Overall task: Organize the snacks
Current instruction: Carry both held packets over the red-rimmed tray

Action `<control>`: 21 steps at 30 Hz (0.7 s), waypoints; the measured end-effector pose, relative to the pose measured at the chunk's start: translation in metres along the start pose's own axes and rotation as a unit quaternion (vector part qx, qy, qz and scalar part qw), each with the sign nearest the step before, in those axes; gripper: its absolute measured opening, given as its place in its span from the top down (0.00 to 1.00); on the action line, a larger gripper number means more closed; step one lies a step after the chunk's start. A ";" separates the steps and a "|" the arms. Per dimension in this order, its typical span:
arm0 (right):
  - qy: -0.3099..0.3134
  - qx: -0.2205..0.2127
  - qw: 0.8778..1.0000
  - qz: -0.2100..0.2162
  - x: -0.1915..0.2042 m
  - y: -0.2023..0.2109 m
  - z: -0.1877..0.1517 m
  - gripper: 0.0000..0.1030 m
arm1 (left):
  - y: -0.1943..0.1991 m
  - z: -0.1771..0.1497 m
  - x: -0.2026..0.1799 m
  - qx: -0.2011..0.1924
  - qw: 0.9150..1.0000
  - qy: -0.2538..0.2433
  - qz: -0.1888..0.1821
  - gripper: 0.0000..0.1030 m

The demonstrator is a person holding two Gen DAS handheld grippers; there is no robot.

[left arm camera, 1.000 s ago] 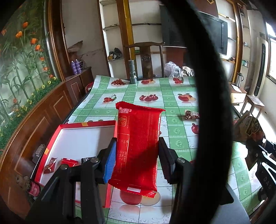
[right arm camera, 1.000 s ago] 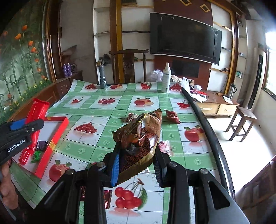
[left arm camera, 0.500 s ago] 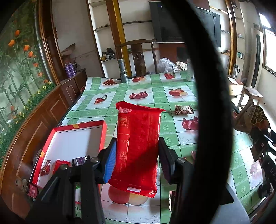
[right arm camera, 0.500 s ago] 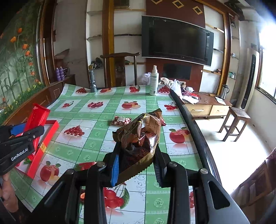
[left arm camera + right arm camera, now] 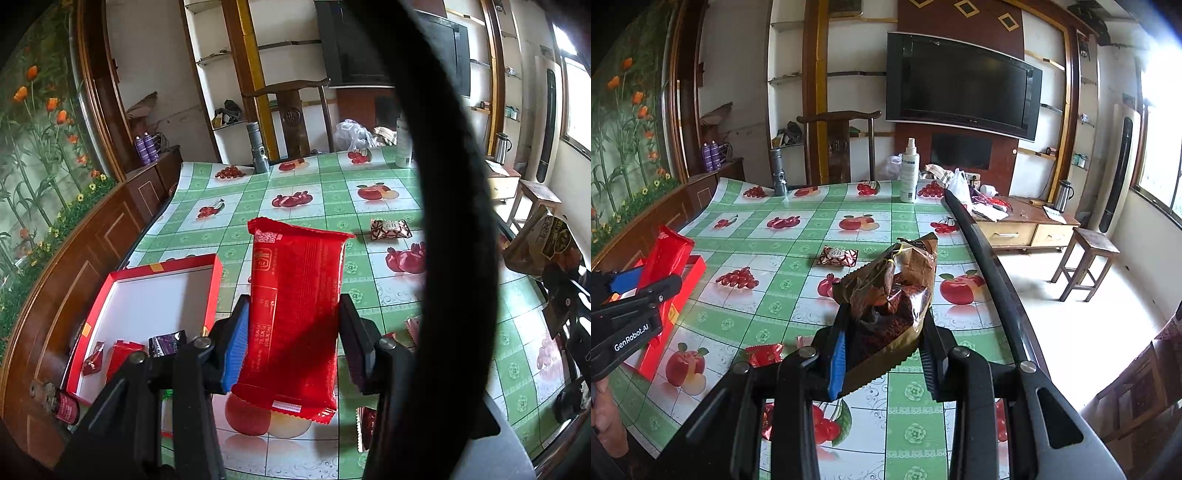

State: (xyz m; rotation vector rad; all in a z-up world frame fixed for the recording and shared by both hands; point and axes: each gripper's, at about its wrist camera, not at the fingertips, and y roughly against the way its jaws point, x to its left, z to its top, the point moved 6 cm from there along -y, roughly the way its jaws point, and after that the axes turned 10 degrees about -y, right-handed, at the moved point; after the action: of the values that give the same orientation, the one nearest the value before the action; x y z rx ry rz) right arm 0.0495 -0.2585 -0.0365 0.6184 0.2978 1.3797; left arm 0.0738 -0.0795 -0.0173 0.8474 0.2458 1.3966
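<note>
left tool marked "genrobot.ai" clamps a red packet; right tool clamps a brown bag.

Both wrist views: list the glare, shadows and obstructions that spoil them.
Left wrist view: a black blurred band crosses the right half, and a dark shadow slants over the red packet. Right wrist view: the window is blown out white; fisheye bends the table edge.

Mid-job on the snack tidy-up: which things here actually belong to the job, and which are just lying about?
Job:
- red snack pack, held in left tool
- brown snack bag, held in right tool
- red box with small snacks inside
- patterned packet and small red packet, loose on the table

Lying about:
- spray bottle
- flashlight
- white plastic bag
</note>
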 end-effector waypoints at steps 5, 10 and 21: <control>0.007 -0.002 1.000 -0.004 0.002 0.001 0.000 0.67 | -0.002 -0.002 0.002 0.001 1.000 0.003 0.000 0.54; 0.014 -0.001 1.000 -0.007 0.006 0.001 -0.002 0.67 | -0.004 -0.005 0.006 0.003 1.000 0.009 0.001 0.54; 0.044 0.007 0.999 -0.003 0.031 -0.005 -0.004 0.67 | -0.010 -0.017 0.033 0.011 0.999 0.035 0.006 0.54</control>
State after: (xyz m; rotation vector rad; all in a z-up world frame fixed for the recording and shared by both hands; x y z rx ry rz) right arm 0.0570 -0.2281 -0.0374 0.5689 0.3796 1.4017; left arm 0.0776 -0.0415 -0.0251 0.8203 0.3117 1.4389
